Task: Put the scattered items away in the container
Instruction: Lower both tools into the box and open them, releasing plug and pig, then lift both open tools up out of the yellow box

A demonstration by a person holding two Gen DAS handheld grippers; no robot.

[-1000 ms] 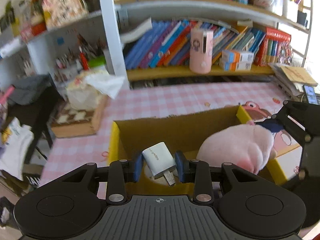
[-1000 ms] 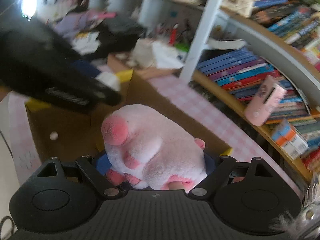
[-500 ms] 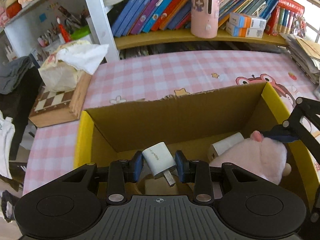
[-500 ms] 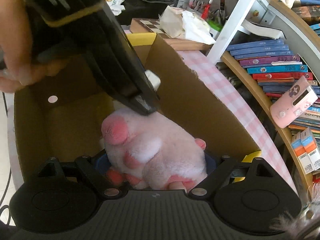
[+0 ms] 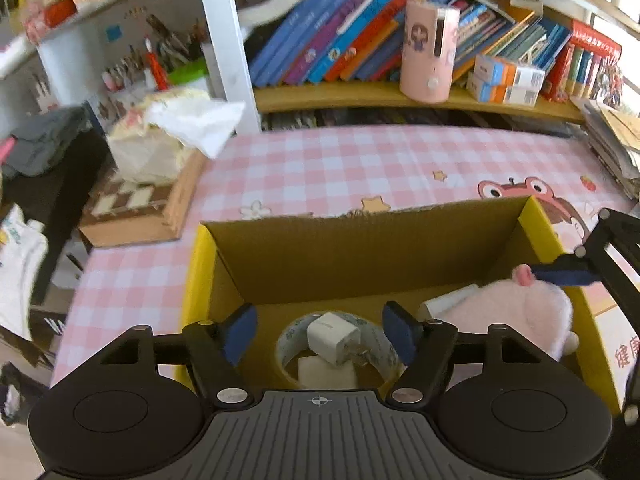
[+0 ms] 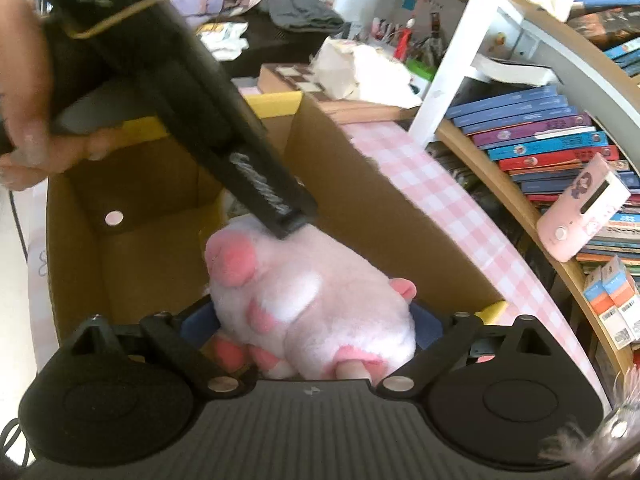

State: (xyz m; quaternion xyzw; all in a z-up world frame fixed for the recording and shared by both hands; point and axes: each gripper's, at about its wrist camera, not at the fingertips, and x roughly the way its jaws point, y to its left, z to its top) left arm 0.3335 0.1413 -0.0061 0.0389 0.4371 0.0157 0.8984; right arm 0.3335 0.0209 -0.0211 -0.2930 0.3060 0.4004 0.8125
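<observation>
left gripper (image 5: pixel 320 330) tilted down into box (image 5: pixel 360 256), jaws opening, charger (image 5: pixel 333 338) released; right gripper (image 6: pixel 310 322) opening around plush pig (image 6: pixel 316 304).

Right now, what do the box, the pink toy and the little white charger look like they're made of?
Box: corrugated cardboard, matte brown inside, yellow printed outside, raw torn rim. Pink toy: fuzzy plush fabric, soft. White charger: probably hard smooth plastic with metal prongs.
</observation>
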